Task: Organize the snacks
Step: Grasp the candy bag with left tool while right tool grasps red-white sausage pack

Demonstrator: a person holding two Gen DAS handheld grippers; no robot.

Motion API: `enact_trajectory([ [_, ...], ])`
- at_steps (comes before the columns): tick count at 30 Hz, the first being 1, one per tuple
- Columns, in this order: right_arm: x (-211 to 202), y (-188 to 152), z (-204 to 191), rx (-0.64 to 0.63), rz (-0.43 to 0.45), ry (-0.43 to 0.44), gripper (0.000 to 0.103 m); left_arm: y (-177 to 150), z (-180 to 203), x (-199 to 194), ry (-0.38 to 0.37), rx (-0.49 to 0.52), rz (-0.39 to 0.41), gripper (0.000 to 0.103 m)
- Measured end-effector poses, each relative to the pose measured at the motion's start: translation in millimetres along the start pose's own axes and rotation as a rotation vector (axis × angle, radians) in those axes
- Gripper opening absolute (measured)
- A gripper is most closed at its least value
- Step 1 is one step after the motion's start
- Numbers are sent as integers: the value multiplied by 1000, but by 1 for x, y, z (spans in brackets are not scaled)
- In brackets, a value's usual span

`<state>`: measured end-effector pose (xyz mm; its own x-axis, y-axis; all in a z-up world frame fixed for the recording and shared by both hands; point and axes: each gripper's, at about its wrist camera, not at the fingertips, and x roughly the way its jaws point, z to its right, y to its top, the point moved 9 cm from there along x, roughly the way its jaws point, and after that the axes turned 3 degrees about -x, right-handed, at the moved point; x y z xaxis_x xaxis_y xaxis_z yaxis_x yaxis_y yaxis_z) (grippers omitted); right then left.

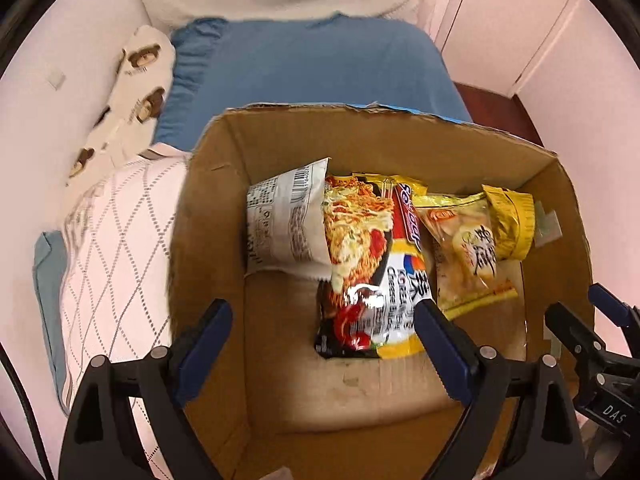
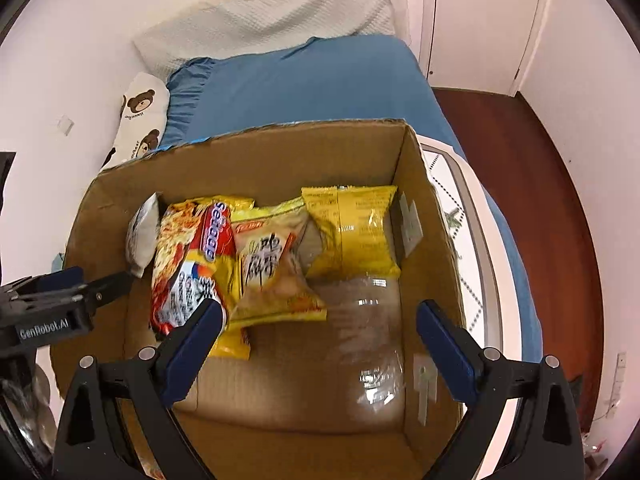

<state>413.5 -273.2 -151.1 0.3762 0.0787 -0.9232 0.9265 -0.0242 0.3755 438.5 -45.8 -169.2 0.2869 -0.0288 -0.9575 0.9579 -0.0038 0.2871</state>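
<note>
An open cardboard box (image 1: 208,216) (image 2: 424,208) sits on a bed and holds several snack packs. A white pack (image 1: 284,224) (image 2: 142,236) leans at the left. A red and yellow noodle pack (image 1: 368,268) (image 2: 192,260) lies beside it. A pale yellow pack with black characters (image 1: 468,252) (image 2: 272,268) and a yellow pack (image 1: 512,224) (image 2: 352,232) lie to the right. My left gripper (image 1: 324,332) is open and empty above the box. My right gripper (image 2: 320,328) is open and empty above the box. Each shows in the other's view, the right gripper (image 1: 592,328) at the right edge and the left gripper (image 2: 80,288) at the left edge.
The box rests on a blue bedsheet (image 1: 312,68) (image 2: 320,84) beside a white patterned quilt (image 1: 116,240). A bear-print pillow (image 1: 136,92) (image 2: 140,116) lies against the wall. A white pillow (image 2: 272,16) lies at the head. Wood floor (image 2: 532,184) and a door are at the right.
</note>
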Motion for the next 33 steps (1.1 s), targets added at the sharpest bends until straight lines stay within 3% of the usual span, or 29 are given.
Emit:
enact_trajectory([
  [5,-28,-23,-1,-22,66,-31,99,-20,6,-34,4,10,122,93],
  [18,-130,-67,-5,-53,242,-34,99,-76,15,-115,-28,43,301,93],
  [28,-200,-97,-15,-30,318,57,99,-109,18,-170,-82,24,366,93],
  [33,-182,-134,-6,-5,226,86,97,-140,3,-156,-79,-13,304,93],
])
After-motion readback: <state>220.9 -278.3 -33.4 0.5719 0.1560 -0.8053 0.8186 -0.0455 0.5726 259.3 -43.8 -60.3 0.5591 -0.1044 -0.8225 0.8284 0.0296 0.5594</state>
